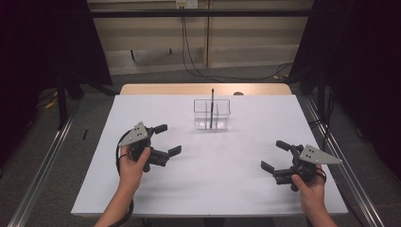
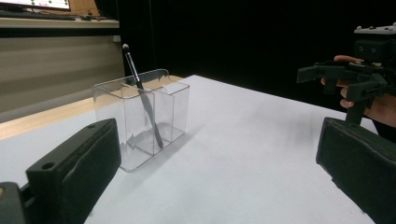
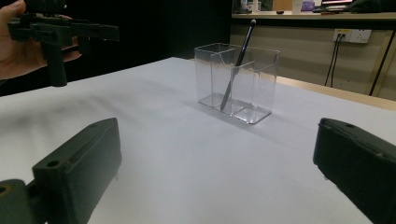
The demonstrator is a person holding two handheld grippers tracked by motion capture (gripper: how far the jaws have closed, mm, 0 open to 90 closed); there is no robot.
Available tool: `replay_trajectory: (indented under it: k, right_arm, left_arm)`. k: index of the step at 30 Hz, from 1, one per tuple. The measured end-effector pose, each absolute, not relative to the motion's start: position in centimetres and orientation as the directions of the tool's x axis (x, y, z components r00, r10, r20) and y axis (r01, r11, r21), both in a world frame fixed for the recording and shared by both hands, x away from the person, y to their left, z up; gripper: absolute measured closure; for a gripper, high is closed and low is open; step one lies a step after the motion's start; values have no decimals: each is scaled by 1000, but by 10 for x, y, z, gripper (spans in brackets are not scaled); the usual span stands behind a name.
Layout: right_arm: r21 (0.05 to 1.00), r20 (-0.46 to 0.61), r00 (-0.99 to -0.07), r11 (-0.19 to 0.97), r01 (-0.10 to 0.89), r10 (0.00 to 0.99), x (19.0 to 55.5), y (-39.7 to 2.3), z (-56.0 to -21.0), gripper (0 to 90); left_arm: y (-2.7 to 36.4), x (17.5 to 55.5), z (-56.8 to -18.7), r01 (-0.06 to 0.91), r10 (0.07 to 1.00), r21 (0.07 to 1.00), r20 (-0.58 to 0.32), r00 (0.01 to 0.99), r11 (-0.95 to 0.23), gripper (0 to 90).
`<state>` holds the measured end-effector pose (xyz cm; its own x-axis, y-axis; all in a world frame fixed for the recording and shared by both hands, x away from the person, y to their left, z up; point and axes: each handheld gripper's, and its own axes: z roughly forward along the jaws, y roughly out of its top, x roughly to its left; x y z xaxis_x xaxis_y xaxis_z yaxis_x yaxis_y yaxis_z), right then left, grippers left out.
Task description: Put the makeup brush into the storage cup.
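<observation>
A clear plastic organizer [image 1: 211, 115] [image 2: 140, 119] [image 3: 237, 81] with compartments stands near the table's far middle. A thin dark brush [image 1: 212, 108] [image 2: 142, 95] [image 3: 237, 65] leans upright inside it, tip above the rim. My left gripper [image 1: 168, 139] [image 2: 215, 172] hovers open at the left of the table, aimed toward the organizer, jaws wide with nothing between them. My right gripper [image 1: 275, 155] [image 3: 215, 172] is open at the right front, also empty. Each gripper view shows the other gripper farther off, held in a hand.
The white table surface [image 1: 213, 165] has a wooden strip [image 1: 203, 89] along its far edge. Metal rails [image 1: 42, 156] run along both sides on the floor. Cables [image 1: 194, 66] hang by the back wall.
</observation>
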<state>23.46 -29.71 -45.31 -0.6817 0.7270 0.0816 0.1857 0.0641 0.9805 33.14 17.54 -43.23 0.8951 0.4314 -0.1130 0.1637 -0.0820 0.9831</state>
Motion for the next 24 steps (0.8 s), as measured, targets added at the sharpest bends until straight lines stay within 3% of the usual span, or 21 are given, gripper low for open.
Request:
replay_trajectory:
  k: [24]
  right_arm:
    - [981,79,-680,65,184,729,234,-298,-453,7]
  left_arm:
    - [209,316,-433,166,471,983,-107,875,-85,0]
